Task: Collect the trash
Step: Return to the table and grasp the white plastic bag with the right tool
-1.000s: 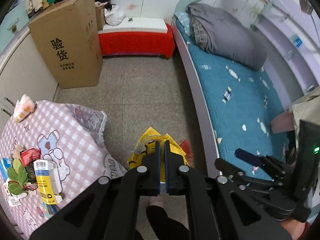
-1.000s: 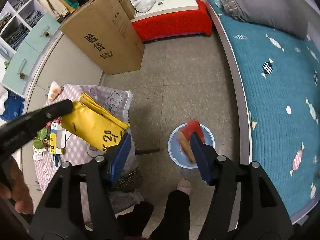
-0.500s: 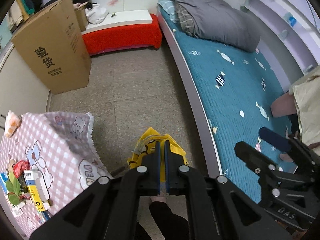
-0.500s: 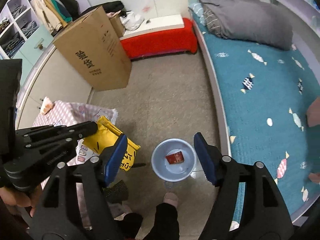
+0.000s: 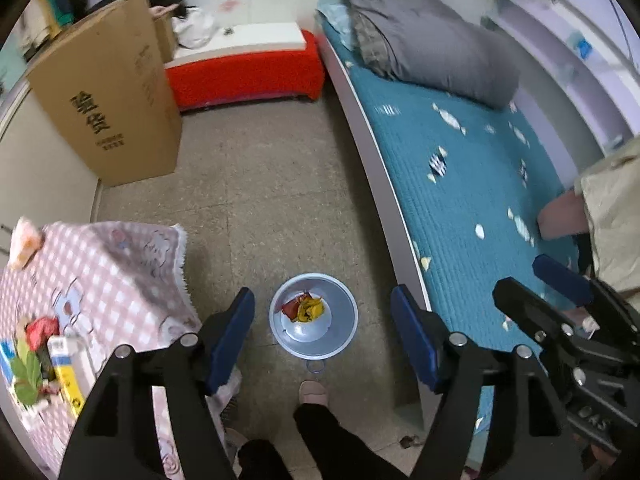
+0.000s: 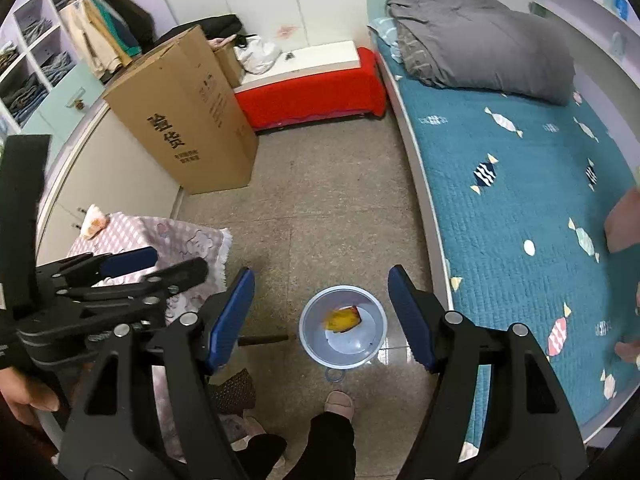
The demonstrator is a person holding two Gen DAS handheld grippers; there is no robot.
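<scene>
Left wrist: table (image 5: 120, 264) flanks basin (image 5: 344, 334), bed (image 5: 480, 200) opposite.

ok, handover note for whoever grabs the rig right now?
Left gripper: open, empty, above the round blue plastic basin on the floor.
Right gripper: open, empty, also over the basin.
Done: crumpled yellow snack bag and red wrapper lie inside the basin.
Left: on the pink checked tablecloth, a red packet, a yellow-and-white box and a pale wrapped item at the far corner. Pick these up next, probably with the left gripper, which is nearer.
</scene>
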